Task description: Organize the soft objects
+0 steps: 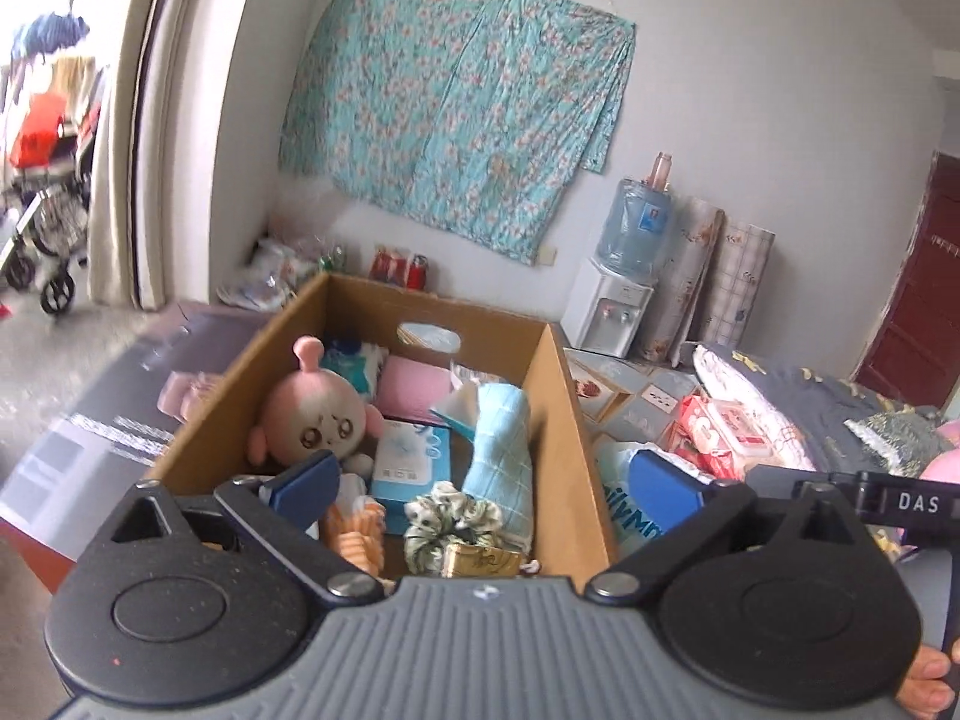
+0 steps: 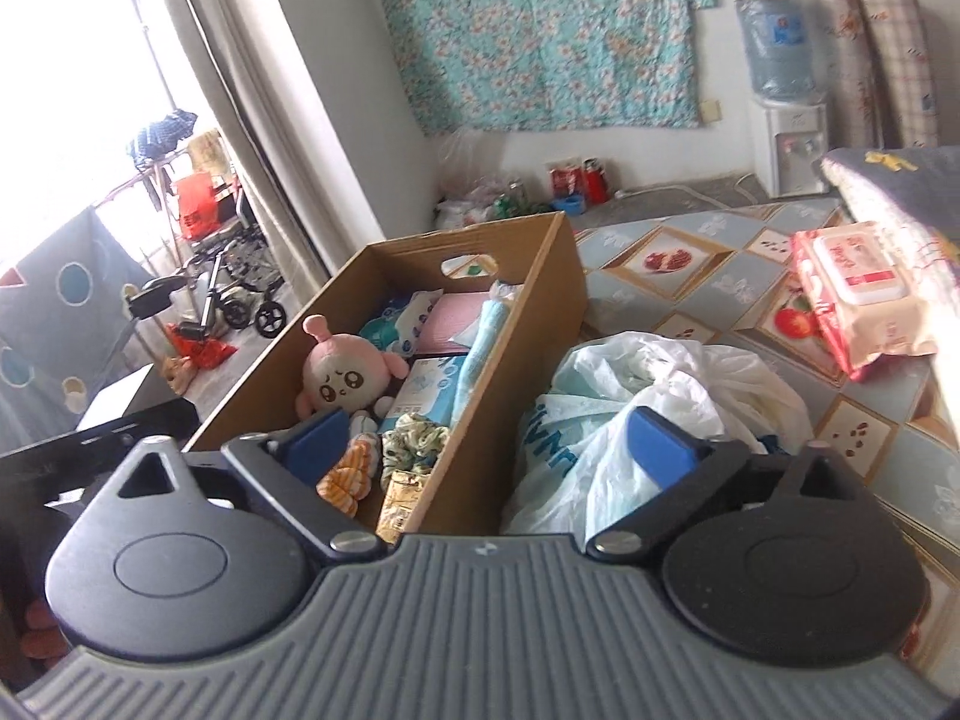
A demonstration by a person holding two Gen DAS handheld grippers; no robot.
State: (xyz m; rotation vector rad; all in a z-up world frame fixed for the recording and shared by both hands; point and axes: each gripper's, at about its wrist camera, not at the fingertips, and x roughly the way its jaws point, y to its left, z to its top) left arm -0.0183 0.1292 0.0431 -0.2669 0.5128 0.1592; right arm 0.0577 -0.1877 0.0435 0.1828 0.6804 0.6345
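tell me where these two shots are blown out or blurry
Left wrist view: the doorway at far left is overexposed and smeared, and the walls bow from fisheye. Right wrist view: the window at upper left is blown out, glare washes the wet wipes pack, while the cardboard box stays sharp.

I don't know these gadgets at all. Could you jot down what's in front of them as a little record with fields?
Container: open cardboard box
In the box: pink plush doll, rolled light-blue towel, green floral scrunchie, blue-and-white packet
Beside the box: white plastic bag
Further right: pink wet-wipes pack
Left gripper: open, holding nothing
Right gripper: open, holding nothing
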